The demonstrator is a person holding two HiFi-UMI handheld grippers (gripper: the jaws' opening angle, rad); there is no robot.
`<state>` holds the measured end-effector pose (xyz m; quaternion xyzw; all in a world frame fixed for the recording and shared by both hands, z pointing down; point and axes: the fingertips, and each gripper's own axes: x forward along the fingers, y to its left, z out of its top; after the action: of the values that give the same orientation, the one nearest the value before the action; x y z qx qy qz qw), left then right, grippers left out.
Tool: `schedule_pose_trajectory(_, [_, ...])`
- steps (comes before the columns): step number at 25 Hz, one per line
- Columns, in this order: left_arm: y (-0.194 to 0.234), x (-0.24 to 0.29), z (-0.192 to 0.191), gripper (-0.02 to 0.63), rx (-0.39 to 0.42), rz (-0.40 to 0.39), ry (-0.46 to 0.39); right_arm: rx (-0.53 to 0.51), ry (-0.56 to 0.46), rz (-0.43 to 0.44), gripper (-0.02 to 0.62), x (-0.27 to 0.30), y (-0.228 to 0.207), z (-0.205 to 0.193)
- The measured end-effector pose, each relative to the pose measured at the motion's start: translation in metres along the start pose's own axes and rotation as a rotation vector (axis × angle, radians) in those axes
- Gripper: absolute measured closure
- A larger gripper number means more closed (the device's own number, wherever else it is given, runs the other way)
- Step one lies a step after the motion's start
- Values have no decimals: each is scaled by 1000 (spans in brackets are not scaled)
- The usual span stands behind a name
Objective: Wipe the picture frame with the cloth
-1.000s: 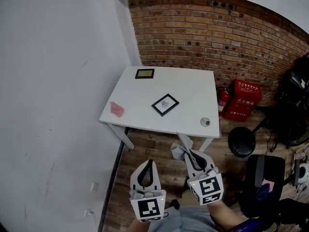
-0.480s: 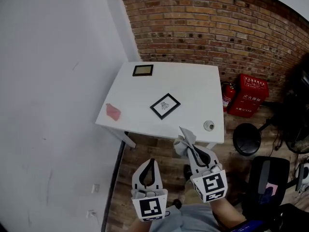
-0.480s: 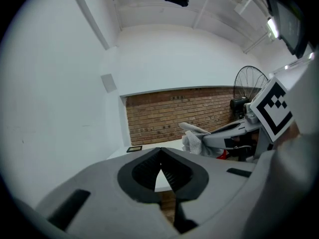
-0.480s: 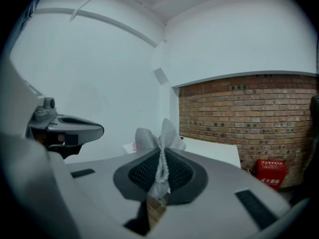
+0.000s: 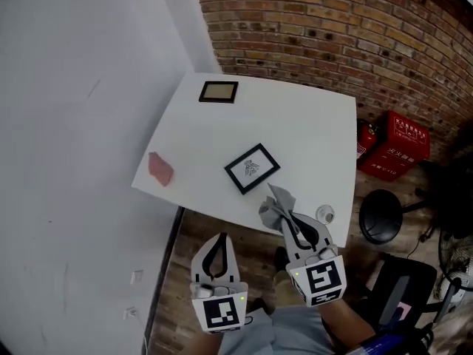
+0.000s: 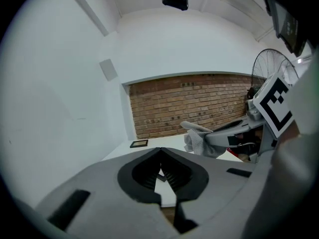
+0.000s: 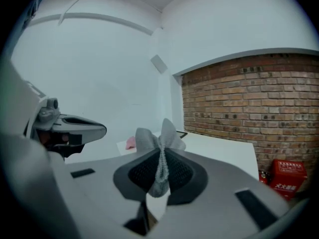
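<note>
The surface is filling more of mid-frame than a second ago, drawing nearer the tools. The picture frame is lying flat at centre, its long axis diagonal, just up-left of the right tool, which is pinching the grey cloth. The left tool, lower left and farther off, is resting with jaws together, holding nothing.

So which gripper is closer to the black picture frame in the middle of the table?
Right. The right gripper, holding the cloth, sits just short of the frame; the left gripper hangs farther back, off the near edge of the table.
</note>
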<state>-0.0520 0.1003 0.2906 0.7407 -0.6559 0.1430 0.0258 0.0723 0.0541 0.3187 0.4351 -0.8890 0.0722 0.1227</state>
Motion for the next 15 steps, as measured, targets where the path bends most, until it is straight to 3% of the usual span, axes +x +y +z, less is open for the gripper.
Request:
schedule_pose_trajectory(5, [11,47,12,597,-12,67,16,-12,5,72,568,49,-28,16])
schedule_pose_trajectory(15, [34,77,62,597,-13,196,-75,-95,-65,170,568,97,-46,78])
